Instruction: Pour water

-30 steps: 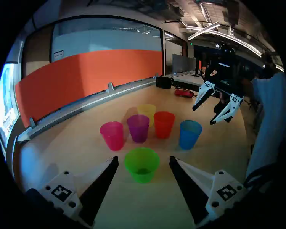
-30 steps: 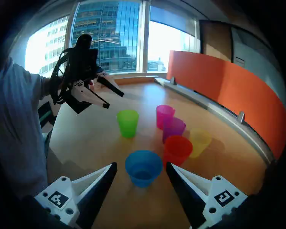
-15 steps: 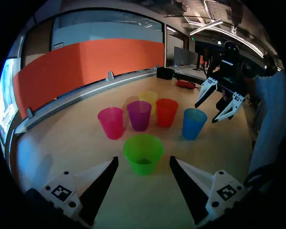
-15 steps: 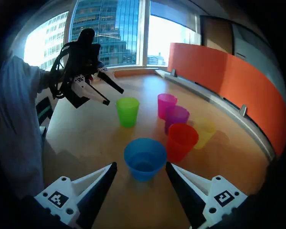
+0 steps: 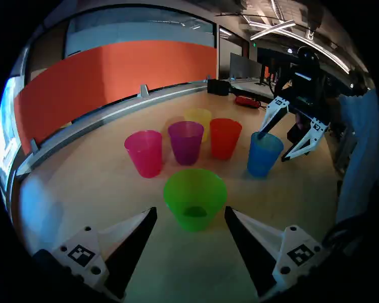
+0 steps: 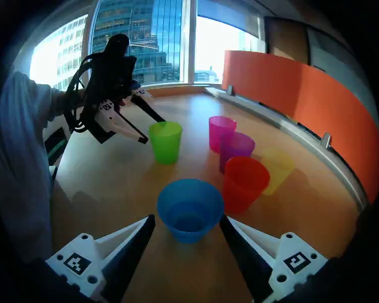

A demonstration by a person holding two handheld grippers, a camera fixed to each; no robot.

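The green cup [image 5: 194,199] stands upright just ahead of my left gripper [image 5: 189,208], centred on the gap between its spread fingers and touching neither. It is translucent plastic, wide at the mouth and tapering to the base. The blue cup [image 6: 190,209], of the same shape, stands upright just beyond my right gripper [image 6: 186,217], centred between its parted fingers. Whether either holds water I cannot tell.

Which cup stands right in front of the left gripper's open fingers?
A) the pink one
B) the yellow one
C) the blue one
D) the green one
D: in the left gripper view the green cup stands centred just ahead of the left gripper, whose jaws are apart.
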